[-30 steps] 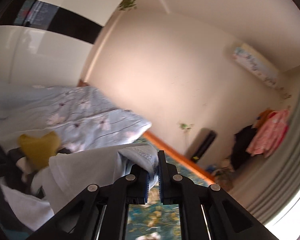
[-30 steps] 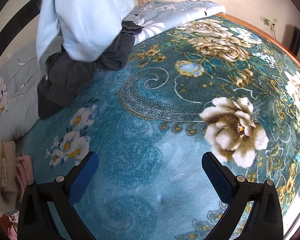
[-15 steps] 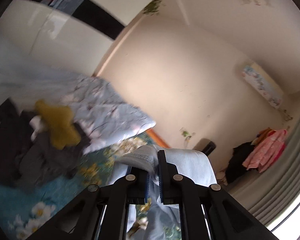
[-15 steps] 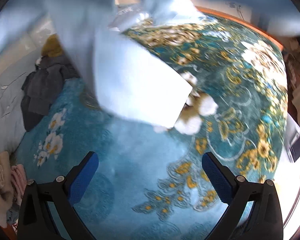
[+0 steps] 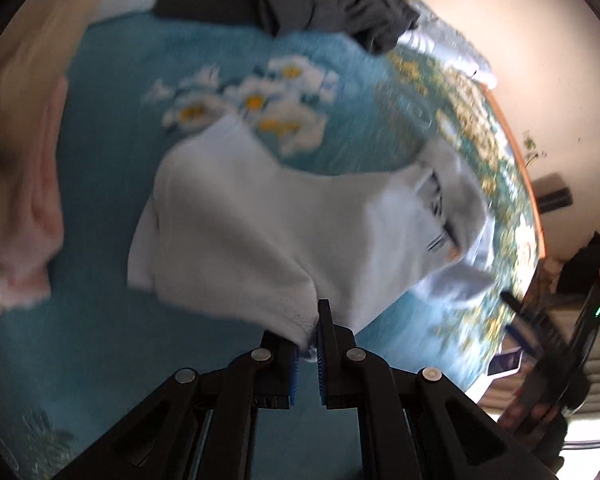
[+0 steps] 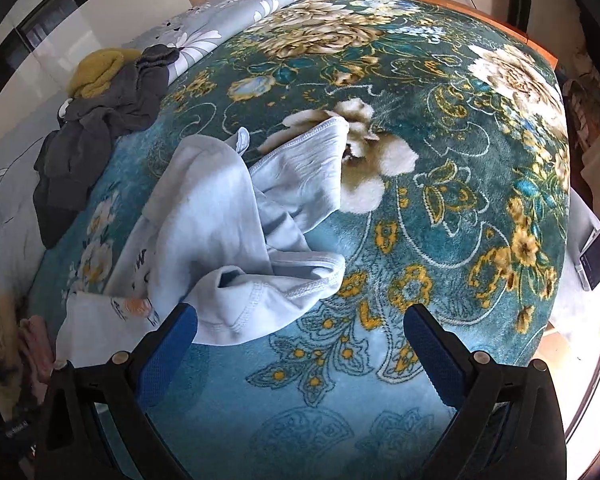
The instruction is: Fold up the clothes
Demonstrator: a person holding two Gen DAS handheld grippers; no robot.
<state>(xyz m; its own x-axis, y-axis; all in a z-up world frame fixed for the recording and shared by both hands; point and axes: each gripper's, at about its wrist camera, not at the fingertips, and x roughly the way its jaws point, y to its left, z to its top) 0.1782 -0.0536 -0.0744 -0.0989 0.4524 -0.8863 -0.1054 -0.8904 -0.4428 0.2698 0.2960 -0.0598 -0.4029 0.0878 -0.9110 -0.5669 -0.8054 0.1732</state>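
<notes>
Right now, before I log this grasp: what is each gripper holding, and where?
Left gripper pinches the light blue garment at an edge; right gripper holds nothing.

Daylit, left view motion-blurred, right sharp, fisheye-warped

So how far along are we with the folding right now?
Early. Done: one light blue garment is out of the pile and on the teal blanket, but crumpled, no folds yet. In hand: the left gripper is shut on its edge; the right gripper is open above the blanket, holding nothing. Left: spreading and folding it, then the grey clothes and yellow item heaped at the bed's far side.
</notes>
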